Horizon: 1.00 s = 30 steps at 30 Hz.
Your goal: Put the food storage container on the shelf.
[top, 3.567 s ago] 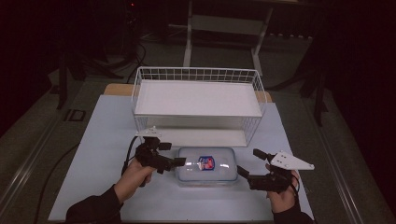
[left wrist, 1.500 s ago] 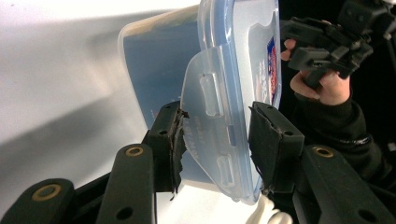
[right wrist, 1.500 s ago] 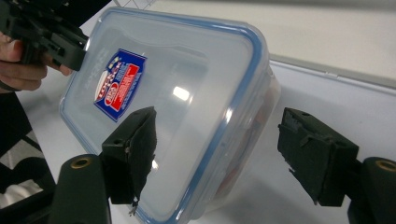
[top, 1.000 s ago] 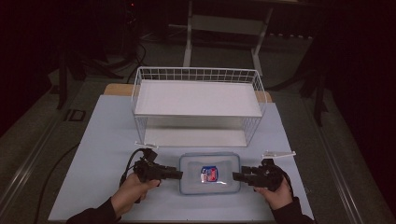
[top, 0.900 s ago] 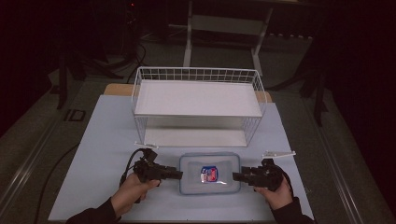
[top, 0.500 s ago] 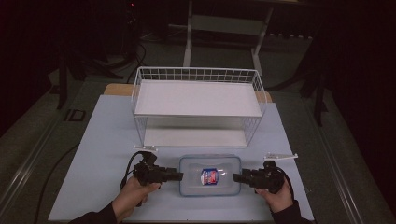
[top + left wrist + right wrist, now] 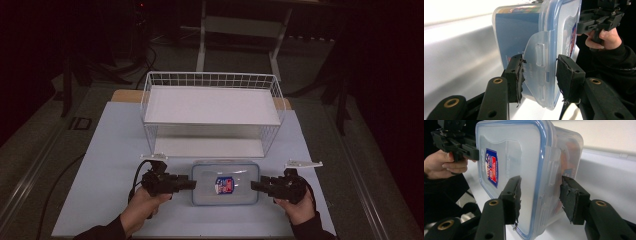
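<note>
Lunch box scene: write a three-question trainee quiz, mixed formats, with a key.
1. True or false: the lunch box sits on the wire rack.
2. The left gripper has its jaws: A) shut beside the box, B) open around the box's end latch, C) raised above the rack.
3. Fill in: the right gripper straddles the box's ___ rim.
Key: 1 false; 2 B; 3 blue.
</note>
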Tool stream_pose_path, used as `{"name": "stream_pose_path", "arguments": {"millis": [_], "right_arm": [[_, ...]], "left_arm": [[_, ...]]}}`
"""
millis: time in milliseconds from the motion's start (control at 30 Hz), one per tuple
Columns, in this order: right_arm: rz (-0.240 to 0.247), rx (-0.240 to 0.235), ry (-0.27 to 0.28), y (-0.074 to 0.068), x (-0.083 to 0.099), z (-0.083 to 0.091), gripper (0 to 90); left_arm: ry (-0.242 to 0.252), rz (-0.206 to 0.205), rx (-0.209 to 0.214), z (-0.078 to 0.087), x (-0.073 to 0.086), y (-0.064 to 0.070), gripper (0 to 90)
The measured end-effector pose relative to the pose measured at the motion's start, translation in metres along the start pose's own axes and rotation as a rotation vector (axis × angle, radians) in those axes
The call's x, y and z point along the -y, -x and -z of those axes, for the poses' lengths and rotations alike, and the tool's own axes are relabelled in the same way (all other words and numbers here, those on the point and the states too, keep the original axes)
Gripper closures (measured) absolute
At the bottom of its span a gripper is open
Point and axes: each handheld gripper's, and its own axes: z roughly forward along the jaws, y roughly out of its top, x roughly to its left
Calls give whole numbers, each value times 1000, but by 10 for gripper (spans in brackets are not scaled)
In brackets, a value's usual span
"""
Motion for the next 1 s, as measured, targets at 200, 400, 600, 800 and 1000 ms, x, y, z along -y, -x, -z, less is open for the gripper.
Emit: {"name": "stream_pose_path", "arguments": {"millis": [200, 400, 600, 800, 1000], "right_arm": [[25, 2, 43, -3, -18, 0, 520], [46, 6, 65, -4, -36, -5, 519], [55, 9, 68, 1, -48, -16, 518], [58, 22, 69, 7, -52, -28, 518], [46, 36, 85, 20, -54, -40, 517]], "left_arm": [[50, -33, -27, 9, -15, 2, 568], [80, -45, -50, 15, -23, -1, 566], [97, -40, -74, 16, -26, -12, 559], [108, -36, -90, 11, -29, -28, 552], [121, -47, -122, 4, -32, -39, 542]]}}
